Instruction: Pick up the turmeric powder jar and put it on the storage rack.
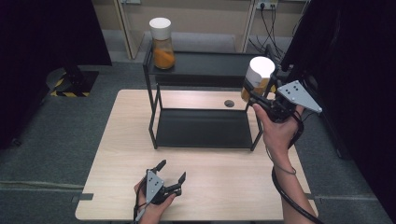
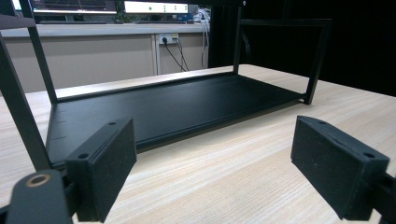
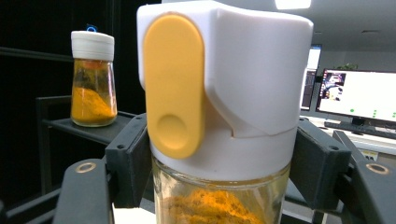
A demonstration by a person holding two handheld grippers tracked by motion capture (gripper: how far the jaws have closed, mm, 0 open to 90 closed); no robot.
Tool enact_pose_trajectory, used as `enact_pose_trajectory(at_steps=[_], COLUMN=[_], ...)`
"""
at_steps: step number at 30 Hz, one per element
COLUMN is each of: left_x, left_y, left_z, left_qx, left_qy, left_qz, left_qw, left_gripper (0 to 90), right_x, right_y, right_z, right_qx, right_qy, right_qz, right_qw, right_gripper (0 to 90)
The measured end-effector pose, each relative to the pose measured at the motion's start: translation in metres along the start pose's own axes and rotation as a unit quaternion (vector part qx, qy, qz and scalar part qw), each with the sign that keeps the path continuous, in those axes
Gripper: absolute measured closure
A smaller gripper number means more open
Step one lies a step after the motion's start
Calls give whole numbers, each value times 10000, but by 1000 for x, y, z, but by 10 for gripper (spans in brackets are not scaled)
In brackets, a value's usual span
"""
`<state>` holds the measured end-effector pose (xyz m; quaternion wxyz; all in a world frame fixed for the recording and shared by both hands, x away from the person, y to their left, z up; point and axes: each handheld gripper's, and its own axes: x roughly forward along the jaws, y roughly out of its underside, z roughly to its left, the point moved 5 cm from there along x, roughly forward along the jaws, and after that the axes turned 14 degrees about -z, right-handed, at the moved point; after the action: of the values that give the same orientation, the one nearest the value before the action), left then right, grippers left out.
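Note:
A glass spice jar [image 1: 256,79] with orange powder and a white cap is held in the air at the right end of the black two-tier rack [image 1: 203,128]. My right gripper [image 1: 254,97] is shut on it; in the right gripper view its pads clamp the jar [image 3: 219,116] just below the white cap with a yellow flip tab. A second, similar jar [image 1: 162,43] [image 3: 92,79] stands upright at the left end of the rack's top shelf. My left gripper [image 1: 172,171] [image 2: 212,168] rests low on the wooden table [image 1: 224,186] near the front edge, open, with nothing between its pads.
The rack's bottom shelf [image 2: 173,105] lies bare ahead of the left gripper. Thin black rack posts [image 1: 152,112] stand at the corners. A round cable hole [image 1: 229,103] sits in the table behind the rack. Monitors [image 3: 359,95] stand in the background.

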<state>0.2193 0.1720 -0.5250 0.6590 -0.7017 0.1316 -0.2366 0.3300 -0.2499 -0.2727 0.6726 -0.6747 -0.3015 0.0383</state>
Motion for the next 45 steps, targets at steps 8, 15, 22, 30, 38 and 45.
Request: enact_pose_trajectory(at_steps=[8,15,22,30,38,45], left_x=[0,0,0,0,0,0], left_y=[0,0,0,0,0,0], left_z=[0,0,1,1,1,1], left_qx=[2,-12,-21,-30,-40,-45], left_qy=[1,3,9,9,2,3], left_qz=[-1,-8,-7,-6,-16,-12], left_qw=[10000,10000,10000,10000,10000,10000], left_gripper=[138,138,137,137,137,136], right_x=[8,19,33,51,68,80], right_y=[-7,-12,-15,-17,-16,-18], right_z=[-1,-1,-1,-2,-4,-7], right_qx=[-17,-19,-43,-11,33,66], right_qy=[16,52,114,243,396,499], right_qz=[-22,-4,78,142,267,295], right_qw=[10000,10000,9999,9996,9989,9983], right_gripper=[310,310,310,310,310,310])
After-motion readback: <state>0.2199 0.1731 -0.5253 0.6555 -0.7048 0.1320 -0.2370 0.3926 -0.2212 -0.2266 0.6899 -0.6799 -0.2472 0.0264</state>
